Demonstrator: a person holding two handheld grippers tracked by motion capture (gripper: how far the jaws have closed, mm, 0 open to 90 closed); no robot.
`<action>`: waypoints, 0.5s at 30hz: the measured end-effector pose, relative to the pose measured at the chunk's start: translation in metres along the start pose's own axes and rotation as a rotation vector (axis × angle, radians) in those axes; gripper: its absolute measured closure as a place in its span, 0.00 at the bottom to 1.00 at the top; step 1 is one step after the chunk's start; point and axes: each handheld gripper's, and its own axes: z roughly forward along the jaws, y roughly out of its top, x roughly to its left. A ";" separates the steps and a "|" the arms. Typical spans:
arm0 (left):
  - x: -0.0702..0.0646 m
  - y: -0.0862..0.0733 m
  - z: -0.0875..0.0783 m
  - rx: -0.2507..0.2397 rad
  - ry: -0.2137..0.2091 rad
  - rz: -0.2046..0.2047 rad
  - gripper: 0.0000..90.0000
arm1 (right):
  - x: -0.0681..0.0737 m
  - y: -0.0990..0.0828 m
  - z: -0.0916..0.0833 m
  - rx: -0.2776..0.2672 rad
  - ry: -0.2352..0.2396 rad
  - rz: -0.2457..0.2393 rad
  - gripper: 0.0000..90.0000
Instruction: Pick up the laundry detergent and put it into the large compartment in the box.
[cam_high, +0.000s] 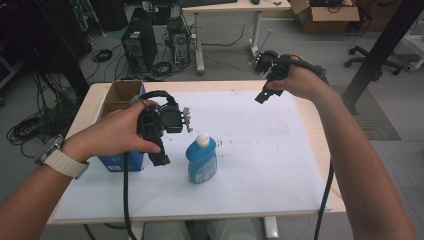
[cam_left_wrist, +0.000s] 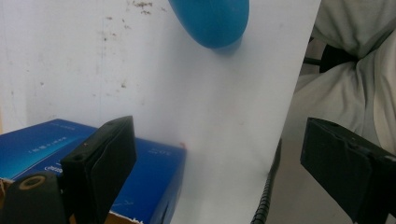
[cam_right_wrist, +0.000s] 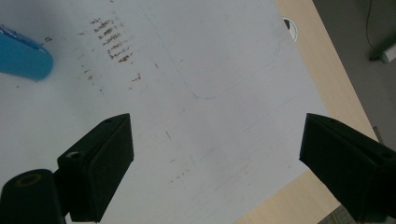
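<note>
Blue bottle (cam_high: 201, 161) with white cap stands upright near worktop (cam_high: 305, 107) centre, on the white sheet (cam_high: 260, 150) covering most of the surface; contents cannot be told through the blue plastic. Open cardboard box (cam_high: 121, 100) with blue sides sits at the sheet's 9 o'clock edge; its inside reads as bare brown card, nothing visible in it. Left gripper (cam_high: 162, 142) is held above the sheet just at the bottle's 10 o'clock, between box and bottle; in the left gripper view its jaws stand spread wide with nothing between them, box (cam_left_wrist: 140, 172) below, bottle (cam_left_wrist: 210, 21) at 12 o'clock. Right gripper (cam_high: 265, 92) is raised toward the sheet's 1 o'clock corner, well apart from the bottle; jaws spread, empty, over stained sheet (cam_right_wrist: 187, 93). Nothing lies between either gripper and the bottle. Floor beyond: computer towers (cam_high: 140, 45), cable tangles, second desk.
</note>
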 end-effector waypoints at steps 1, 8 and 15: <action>0.000 0.000 0.000 0.000 0.001 -0.001 0.12 | 0.000 0.000 0.000 0.001 0.001 0.001 0.11; 0.000 -0.001 -0.001 -0.002 0.005 -0.010 0.12 | -0.001 0.000 -0.002 0.001 -0.002 0.004 0.11; 0.003 0.001 -0.005 -0.006 0.005 -0.046 0.10 | -0.001 0.001 -0.001 -0.002 -0.002 -0.003 0.11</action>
